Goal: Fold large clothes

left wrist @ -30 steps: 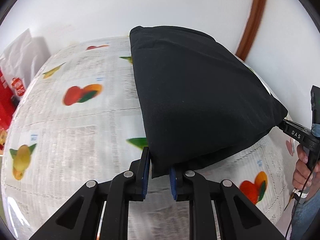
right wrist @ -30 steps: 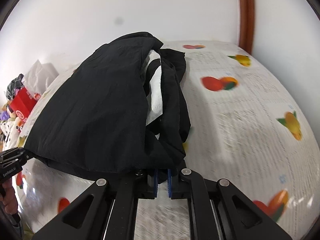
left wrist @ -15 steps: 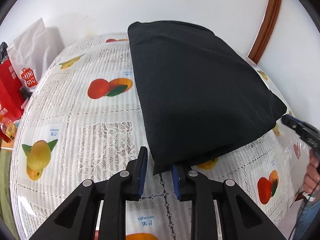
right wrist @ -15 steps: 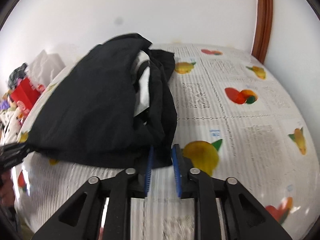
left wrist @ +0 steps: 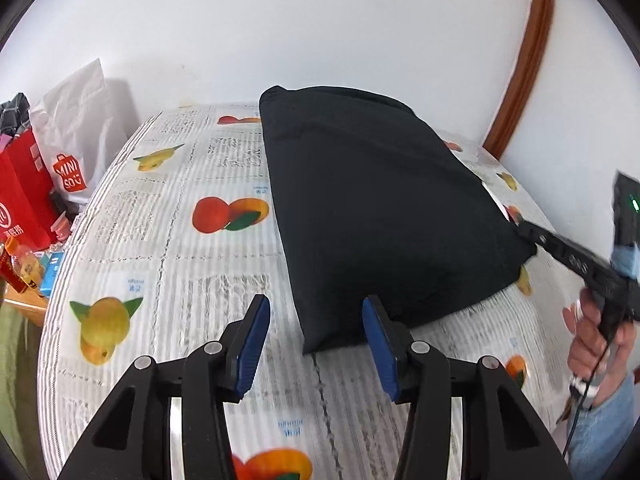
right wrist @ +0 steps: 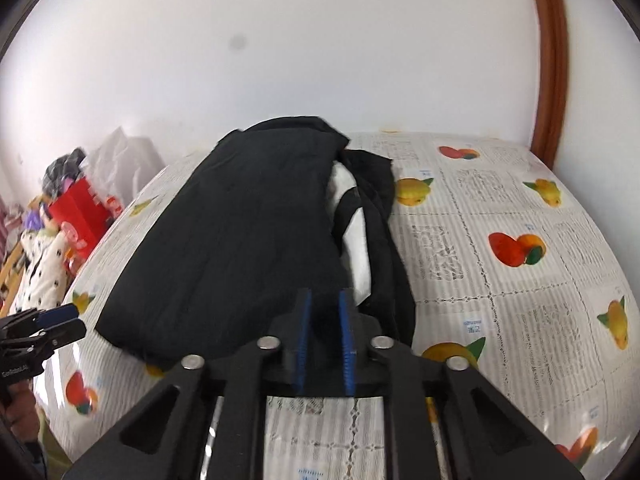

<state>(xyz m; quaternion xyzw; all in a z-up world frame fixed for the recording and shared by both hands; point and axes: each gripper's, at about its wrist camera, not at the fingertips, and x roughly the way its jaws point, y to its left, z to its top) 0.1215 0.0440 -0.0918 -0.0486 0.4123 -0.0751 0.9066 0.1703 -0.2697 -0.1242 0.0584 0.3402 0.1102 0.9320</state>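
Observation:
A folded black garment [left wrist: 380, 208] lies on the fruit-print tablecloth [left wrist: 160, 248]. My left gripper [left wrist: 316, 308] hangs over its near left corner, jaws wide and still opening. The corner lies on the cloth below and between the blue pads [left wrist: 254, 344], which do not touch it. From the right wrist the garment [right wrist: 240, 248] shows a white lining [right wrist: 352, 216] along its right edge. My right gripper [right wrist: 324, 304] is at the near right corner, jaws closing with a narrow gap left. Black cloth shows through that gap, and no pad presses on it.
Red and white shopping bags [left wrist: 64, 168] and clutter crowd the table's left end. A white wall runs behind, with a brown door frame [left wrist: 528, 52] at the right. A person's hand [left wrist: 592, 340] grips the right gripper's handle. Bare tablecloth [right wrist: 520, 300] lies right of the garment.
Both grippers let go of the garment's near corners and drew back and up. The left jaws spread wide. The right jaws opened a little, then narrowed. The garment settled flat.

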